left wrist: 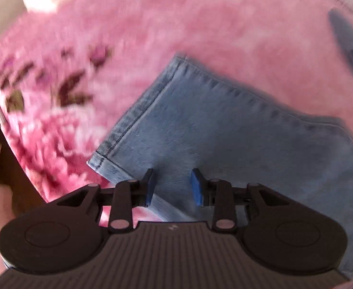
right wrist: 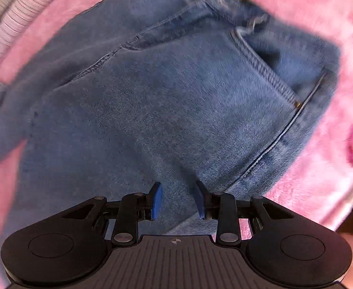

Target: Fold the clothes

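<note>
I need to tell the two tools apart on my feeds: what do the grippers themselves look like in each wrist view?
They look nearly identical. The left gripper has a black body with a ribbed centre plate, two round black discs at its sides, black linkage arms with silvery pivot pins, and blue pads on the fingers. The right gripper matches, with blue pads and a small crosshair mark on its ribbed plate. No cables or sleeves show.

Jeans [right wrist: 152, 96] spread flat on pink blanket [left wrist: 200, 24], bare blanket around them, nothing standing above
</note>
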### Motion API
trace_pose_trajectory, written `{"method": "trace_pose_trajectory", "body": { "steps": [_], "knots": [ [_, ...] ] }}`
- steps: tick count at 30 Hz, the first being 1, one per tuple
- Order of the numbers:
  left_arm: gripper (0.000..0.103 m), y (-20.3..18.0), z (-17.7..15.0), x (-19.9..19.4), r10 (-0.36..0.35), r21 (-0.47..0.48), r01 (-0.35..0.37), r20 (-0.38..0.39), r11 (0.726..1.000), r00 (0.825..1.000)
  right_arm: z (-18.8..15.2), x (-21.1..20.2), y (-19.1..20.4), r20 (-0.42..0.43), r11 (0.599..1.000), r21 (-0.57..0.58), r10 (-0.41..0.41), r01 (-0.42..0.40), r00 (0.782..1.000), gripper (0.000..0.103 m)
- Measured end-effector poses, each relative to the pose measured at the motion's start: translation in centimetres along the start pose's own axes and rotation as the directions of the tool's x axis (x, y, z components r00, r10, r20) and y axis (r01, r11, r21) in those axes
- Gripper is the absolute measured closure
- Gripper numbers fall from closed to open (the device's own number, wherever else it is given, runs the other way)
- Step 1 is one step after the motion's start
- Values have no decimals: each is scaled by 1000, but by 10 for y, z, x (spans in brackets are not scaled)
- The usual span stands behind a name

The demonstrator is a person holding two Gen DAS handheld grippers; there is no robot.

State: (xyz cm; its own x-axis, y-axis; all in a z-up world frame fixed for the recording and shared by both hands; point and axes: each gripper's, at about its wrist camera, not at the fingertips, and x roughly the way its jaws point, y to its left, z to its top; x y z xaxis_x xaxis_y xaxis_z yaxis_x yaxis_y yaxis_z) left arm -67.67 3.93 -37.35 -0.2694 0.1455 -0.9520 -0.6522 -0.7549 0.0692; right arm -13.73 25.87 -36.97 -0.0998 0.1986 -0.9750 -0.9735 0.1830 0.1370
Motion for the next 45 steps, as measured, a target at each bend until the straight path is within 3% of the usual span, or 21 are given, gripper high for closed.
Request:
{"method": "trace_pose_trajectory", "body": {
  "steps": [2, 4, 6, 11, 15, 21, 25, 28, 35, 36, 37, 38, 39, 41, 42, 44, 45],
  "knots": [
    [80, -5, 22, -11, -65, 35, 64, 25, 997, 998, -2, -10, 33, 19, 999, -34, -2, 3, 1000, 70],
    [80, -18, 45, -18, -103, 79, 100, 39, 992, 994, -3, -21, 67, 75, 994, -45, 100, -97, 992, 70],
    [80, -32, 67, -20, -140, 119, 134, 44, 984, 989, -2, -20, 108, 78, 978, -54, 206, -202, 975, 70],
    [80, -74, 118, -10, -231, 193, 221, 29, 956, 973, 3, 13, 188, -2, 934, -37, 357, -356, 934, 70],
    [80, -112, 148, -2, -299, 242, 284, 28, 928, 954, 33, 31, 220, 4, 900, 11, 436, -436, 900, 70],
    [80, -164, 180, 20, -321, 272, 303, 20, 913, 947, 103, 68, 258, 5, 806, 118, 584, -580, 812, 70],
    [80, -181, 201, 36, -311, 260, 293, 30, 920, 950, 133, 96, 291, -20, 777, 122, 624, -618, 781, 70],
    [80, -185, 213, 45, -303, 239, 286, 34, 928, 952, 144, 116, 310, -24, 735, 155, 670, -660, 742, 70],
    [80, -169, 234, 59, -280, 203, 268, 37, 942, 959, 155, 148, 339, 0, 739, 216, 654, -638, 757, 70],
    [80, -165, 236, 62, -276, 192, 264, 34, 945, 961, 156, 150, 345, 3, 747, 202, 646, -633, 763, 87],
    [80, -160, 238, 62, -272, 181, 262, 37, 948, 961, 155, 147, 353, 15, 763, 158, 633, -627, 774, 101],
    [80, -155, 240, 63, -269, 170, 259, 40, 951, 962, 155, 144, 362, 27, 778, 112, 620, -618, 784, 102],
    [80, -150, 242, 64, -266, 158, 257, 43, 954, 963, 151, 130, 378, 58, 795, -4, 606, -607, 794, 102],
    [80, -138, 245, 62, -260, 144, 250, 56, 957, 964, 132, 97, 413, 98, 771, -264, 620, -580, 779, 102],
    [80, -132, 246, 61, -256, 130, 247, 61, 960, 965, 116, 78, 435, 98, 726, -395, 642, -562, 760, 102],
    [80, -118, 247, 57, -250, 95, 242, 74, 966, 965, 80, 49, 472, 19, 576, -581, 715, -574, 699, 102],
    [80, -110, 246, 55, -243, 73, 237, 82, 969, 967, 58, 38, 490, -61, 494, -632, 736, -597, 674, 101]
  ]
}}
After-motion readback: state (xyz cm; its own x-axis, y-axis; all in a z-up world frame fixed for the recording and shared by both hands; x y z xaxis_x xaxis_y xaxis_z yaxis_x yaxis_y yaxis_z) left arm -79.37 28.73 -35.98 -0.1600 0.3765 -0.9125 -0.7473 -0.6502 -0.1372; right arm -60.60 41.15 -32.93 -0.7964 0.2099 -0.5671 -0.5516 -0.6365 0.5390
